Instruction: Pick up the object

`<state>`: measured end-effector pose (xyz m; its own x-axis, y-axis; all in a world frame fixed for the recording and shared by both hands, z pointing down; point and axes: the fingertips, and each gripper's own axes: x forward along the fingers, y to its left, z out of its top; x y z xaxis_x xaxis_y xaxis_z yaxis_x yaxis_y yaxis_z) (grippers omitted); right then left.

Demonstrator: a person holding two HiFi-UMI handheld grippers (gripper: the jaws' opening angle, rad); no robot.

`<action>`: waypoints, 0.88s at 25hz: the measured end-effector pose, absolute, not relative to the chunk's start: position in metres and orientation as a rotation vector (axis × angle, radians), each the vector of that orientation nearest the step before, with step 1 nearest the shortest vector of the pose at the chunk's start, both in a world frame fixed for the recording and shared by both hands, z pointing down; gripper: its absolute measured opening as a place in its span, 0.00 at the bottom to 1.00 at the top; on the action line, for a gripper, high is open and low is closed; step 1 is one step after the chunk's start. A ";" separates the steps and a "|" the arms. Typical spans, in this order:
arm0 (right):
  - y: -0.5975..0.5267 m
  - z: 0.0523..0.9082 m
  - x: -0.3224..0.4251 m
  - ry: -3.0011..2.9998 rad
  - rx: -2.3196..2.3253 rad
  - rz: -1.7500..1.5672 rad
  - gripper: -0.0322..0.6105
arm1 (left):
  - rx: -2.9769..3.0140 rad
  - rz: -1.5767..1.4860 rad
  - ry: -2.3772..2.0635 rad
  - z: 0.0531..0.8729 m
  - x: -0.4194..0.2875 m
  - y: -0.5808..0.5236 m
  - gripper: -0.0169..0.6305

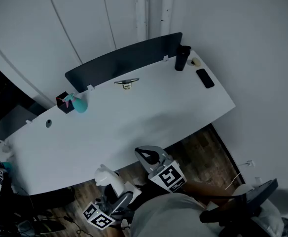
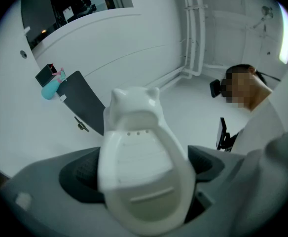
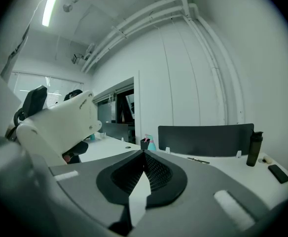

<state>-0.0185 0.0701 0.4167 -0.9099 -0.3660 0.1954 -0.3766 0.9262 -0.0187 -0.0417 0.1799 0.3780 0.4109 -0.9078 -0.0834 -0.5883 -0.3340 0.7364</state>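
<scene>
A white plastic object with two small ear-like bumps [image 2: 134, 147] fills the space between the jaws of my left gripper [image 2: 144, 164], which is shut on it and carries it level. In the head view that object [image 1: 106, 174] and the left gripper [image 1: 109, 180] hang in front of the desk's near edge, over the wooden floor. It also shows at the left of the right gripper view as a white object [image 3: 60, 122]. My right gripper [image 3: 144, 154] is shut with nothing in it and hovers at the desk's front edge [image 1: 146, 154].
The white desk [image 1: 149, 117] carries a small metal clip [image 1: 126, 83], a teal spray bottle [image 1: 79, 104], a black bottle [image 1: 181, 58] and a phone [image 1: 205, 78] in front of a dark divider [image 1: 124, 58]. A chair [image 1: 247, 199] stands at right.
</scene>
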 end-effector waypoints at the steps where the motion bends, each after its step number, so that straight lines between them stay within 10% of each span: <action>1: 0.074 0.416 -0.021 -2.896 0.556 0.085 0.05 | 2.054 -0.660 -1.268 0.375 -0.045 0.182 0.83; 22: 0.062 0.389 -0.009 -2.929 0.732 0.010 0.05 | 2.142 -0.631 -1.176 0.368 -0.052 0.161 0.83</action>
<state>-0.0085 0.0622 0.3893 -0.8753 -0.4683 0.1205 -0.4690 0.8829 0.0237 -0.0517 0.1610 0.3683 0.4922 -0.8629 -0.1147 -0.5733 -0.4206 0.7031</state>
